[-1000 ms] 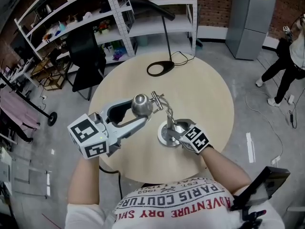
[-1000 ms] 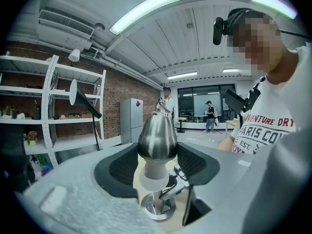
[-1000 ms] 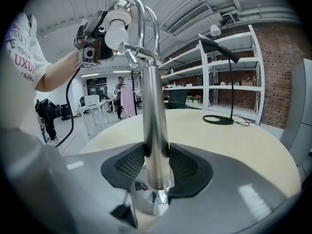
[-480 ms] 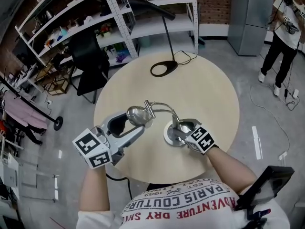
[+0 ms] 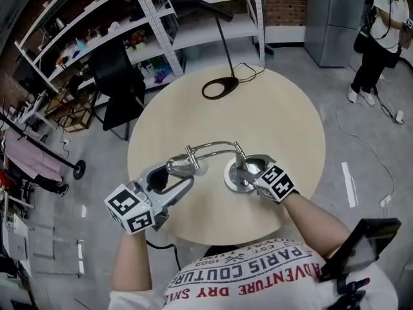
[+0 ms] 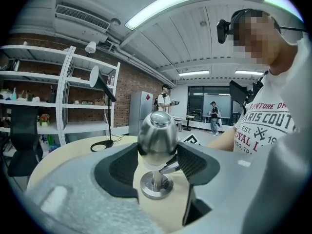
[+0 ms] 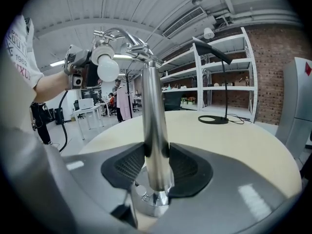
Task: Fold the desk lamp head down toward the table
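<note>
A chrome desk lamp stands near the front edge of the round beige table (image 5: 277,121). Its round base (image 5: 237,176) carries an upright post (image 7: 155,145), and its bent arm (image 5: 213,147) runs left to the egg-shaped head (image 5: 181,166). My left gripper (image 5: 182,173) is shut on that head (image 6: 157,133), with both pads pressed on its sides and the base (image 6: 156,186) visible behind. My right gripper (image 5: 248,170) is shut on the post just above the base. In the right gripper view the head with its white bulb (image 7: 106,67) hangs at upper left.
A black desk lamp (image 5: 218,89) with a ring base and cable stands at the table's far side. Metal shelving (image 5: 161,24) and a black chair (image 5: 119,82) stand behind the table on the left. A person (image 5: 381,37) stands at the upper right.
My left gripper has come down and toward me with the lamp head, and the lamp arm now lies lower and flatter. The right gripper has stayed on the post.
</note>
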Available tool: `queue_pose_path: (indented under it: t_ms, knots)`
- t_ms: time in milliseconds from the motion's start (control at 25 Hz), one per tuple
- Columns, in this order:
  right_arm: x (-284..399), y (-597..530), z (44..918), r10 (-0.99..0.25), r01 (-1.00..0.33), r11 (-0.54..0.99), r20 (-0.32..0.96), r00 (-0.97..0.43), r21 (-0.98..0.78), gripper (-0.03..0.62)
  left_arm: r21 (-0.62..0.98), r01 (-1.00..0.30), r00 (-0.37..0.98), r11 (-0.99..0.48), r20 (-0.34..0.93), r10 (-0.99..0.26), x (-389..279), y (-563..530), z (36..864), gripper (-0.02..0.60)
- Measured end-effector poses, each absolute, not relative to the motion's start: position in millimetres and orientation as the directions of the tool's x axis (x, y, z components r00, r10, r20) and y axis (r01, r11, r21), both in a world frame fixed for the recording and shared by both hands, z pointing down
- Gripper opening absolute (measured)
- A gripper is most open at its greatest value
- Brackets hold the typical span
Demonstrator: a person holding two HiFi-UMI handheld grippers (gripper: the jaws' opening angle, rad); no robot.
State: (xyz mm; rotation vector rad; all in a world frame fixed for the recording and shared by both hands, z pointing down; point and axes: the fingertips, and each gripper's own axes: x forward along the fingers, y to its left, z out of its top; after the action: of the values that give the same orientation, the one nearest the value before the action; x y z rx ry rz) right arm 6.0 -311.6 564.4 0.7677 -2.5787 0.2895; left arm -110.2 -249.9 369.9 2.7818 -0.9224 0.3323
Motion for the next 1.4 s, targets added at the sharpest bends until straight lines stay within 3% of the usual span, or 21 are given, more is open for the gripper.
queue_pose_path:
  t_ms: [1400]
  knots:
    - [2.9,-312.2,569.5,-0.491,-0.58,0.811,0.45,-0.746,-0.077,0.156,0.284,-0.677,0.734,-0.679,0.338,-0.59,-127.9,-244.1,491.6,0.245]
